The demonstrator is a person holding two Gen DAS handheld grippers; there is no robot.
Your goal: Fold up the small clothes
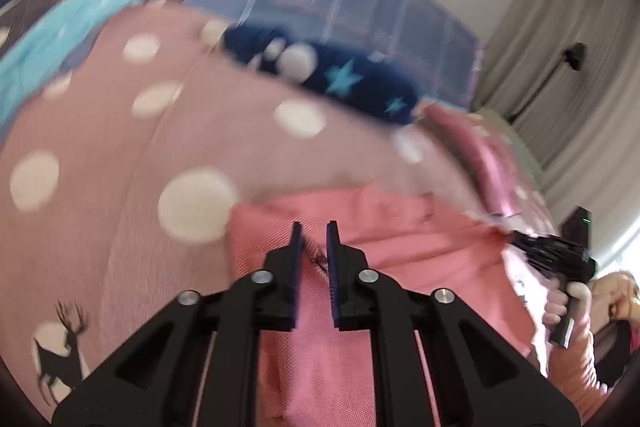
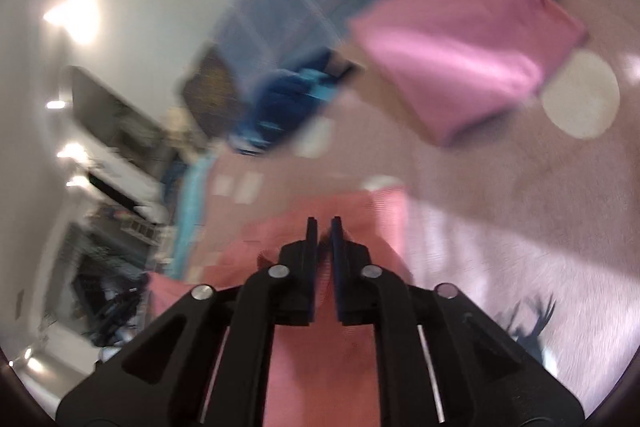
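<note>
Coral-pink garment [image 1: 372, 227] sits pinched btwn fingers of both left gripper [image 1: 316, 241] & right gripper [image 2: 324, 235], each pair nearly together on a fold of it, lifted over polka-dot pink bedspread [image 1: 120, 155], woven texture, edges lost to motion blur.

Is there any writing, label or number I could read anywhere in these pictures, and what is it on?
None can be read.
Pink polka-dot blanket: only white dots and a dark deer silhouette, no words.
Coral garment, held by both tools: no visible label.
Shelves in the right wrist view: too blurred to read.
</note>
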